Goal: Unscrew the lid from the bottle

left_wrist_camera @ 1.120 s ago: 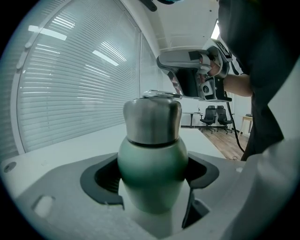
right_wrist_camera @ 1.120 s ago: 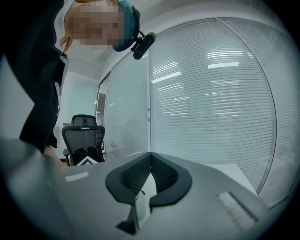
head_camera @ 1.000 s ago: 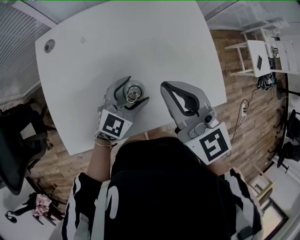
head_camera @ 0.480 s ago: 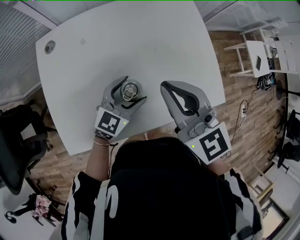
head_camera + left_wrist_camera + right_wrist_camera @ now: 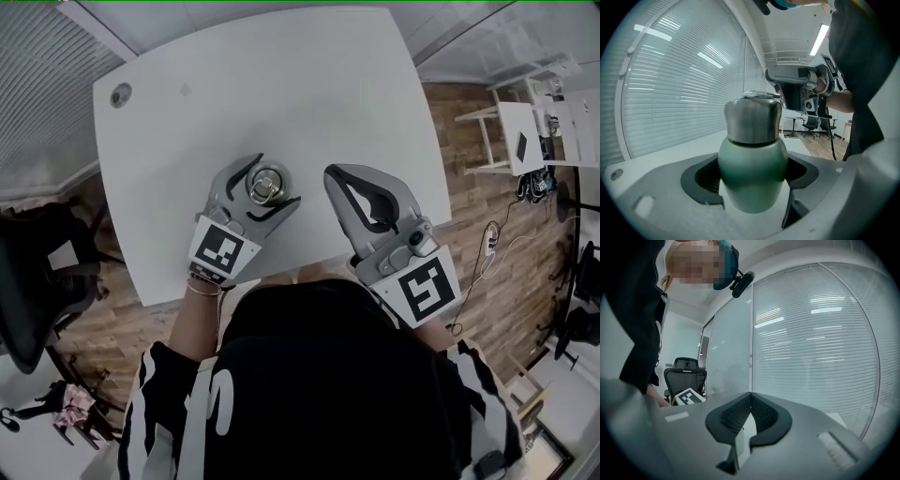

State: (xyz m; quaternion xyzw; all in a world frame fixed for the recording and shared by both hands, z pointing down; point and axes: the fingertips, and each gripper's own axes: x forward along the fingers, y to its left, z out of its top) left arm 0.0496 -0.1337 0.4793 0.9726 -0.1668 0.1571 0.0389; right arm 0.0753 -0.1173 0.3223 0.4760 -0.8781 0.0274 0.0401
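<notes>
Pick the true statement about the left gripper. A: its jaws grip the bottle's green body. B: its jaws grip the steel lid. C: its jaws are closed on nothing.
A: the left gripper has its jaws pressed on both sides of the green body of the bottle, below the steel lid.

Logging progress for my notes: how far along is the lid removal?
Done: the left gripper is clamped on the green body of the bottle, so it is secured. In hand: nothing on the lid yet; the right gripper is shut and empty, off to the bottle's side. Left: open that gripper, grip the steel lid, which is still on the bottle, and unscrew it.
</notes>
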